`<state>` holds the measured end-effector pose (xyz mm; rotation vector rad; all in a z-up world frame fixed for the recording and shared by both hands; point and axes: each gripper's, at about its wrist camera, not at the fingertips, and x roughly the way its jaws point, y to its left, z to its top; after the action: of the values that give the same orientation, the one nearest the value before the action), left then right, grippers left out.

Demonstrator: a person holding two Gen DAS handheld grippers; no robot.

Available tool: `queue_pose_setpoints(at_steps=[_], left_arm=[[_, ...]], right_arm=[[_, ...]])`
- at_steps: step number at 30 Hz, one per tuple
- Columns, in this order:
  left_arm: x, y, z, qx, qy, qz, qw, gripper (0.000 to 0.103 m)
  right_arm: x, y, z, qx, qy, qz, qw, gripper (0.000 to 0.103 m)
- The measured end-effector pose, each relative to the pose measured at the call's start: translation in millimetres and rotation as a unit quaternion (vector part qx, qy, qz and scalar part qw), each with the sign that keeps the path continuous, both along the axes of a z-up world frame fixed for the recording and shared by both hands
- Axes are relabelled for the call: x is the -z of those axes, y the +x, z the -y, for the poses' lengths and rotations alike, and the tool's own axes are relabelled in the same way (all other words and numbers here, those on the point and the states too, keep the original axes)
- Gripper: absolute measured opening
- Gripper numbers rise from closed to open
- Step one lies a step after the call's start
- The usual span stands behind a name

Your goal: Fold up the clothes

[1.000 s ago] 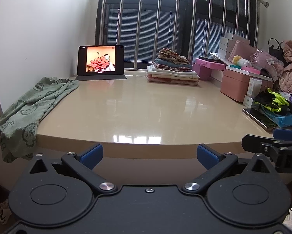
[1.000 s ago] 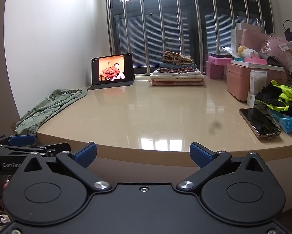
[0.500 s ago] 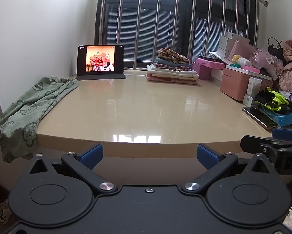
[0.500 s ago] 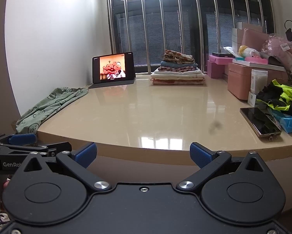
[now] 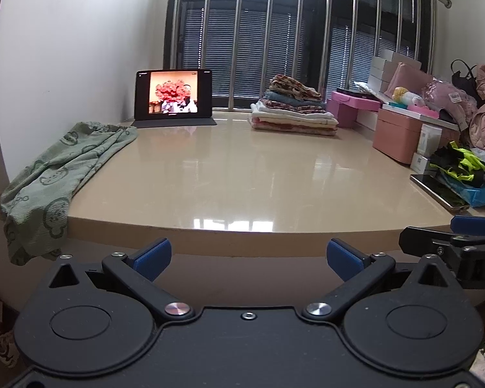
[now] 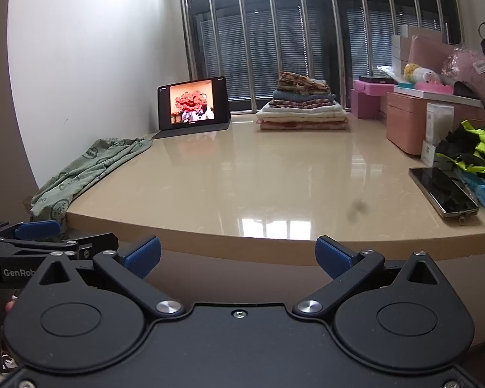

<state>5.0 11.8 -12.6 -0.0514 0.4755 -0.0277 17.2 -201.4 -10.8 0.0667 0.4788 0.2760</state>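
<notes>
One shiny beige table (image 5: 242,177) is holding one green patterned cloth (image 5: 58,174), one stack of folded clothes (image 5: 294,110), one black tablet (image 5: 173,94), one dark phone (image 6: 443,190) and two pink boxes (image 5: 404,135).

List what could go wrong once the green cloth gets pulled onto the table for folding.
1. The green cloth hangs partly over the table edge; a loose grab by the left gripper could let it slide to the floor.
2. Its far end lies near the tablet; dragging may snag its stand and tip it.
3. The phone rests near the front edge by the right gripper; spread fabric might sweep it off.
</notes>
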Motion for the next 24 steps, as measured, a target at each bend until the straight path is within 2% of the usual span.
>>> queue_pose_setpoints(at_steps=[9,18,24], left_arm=[[6.1,6.8,-5.8,-0.013,-0.002,-0.013,0.9998,0.103],[13.9,15.5,-17.1,-0.030,-0.014,-0.028,0.9991,0.103],[21.2,23.8,-27.0,-0.052,-0.019,-0.045,0.9974,0.103]], right_arm=[[6.4,4.9,0.9,-0.001,0.001,-0.009,1.000,0.103],[18.2,23.7,-7.0,-0.013,-0.003,-0.044,0.999,0.103],[23.3,33.8,-14.7,-0.029,-0.008,-0.052,0.998,0.103]])
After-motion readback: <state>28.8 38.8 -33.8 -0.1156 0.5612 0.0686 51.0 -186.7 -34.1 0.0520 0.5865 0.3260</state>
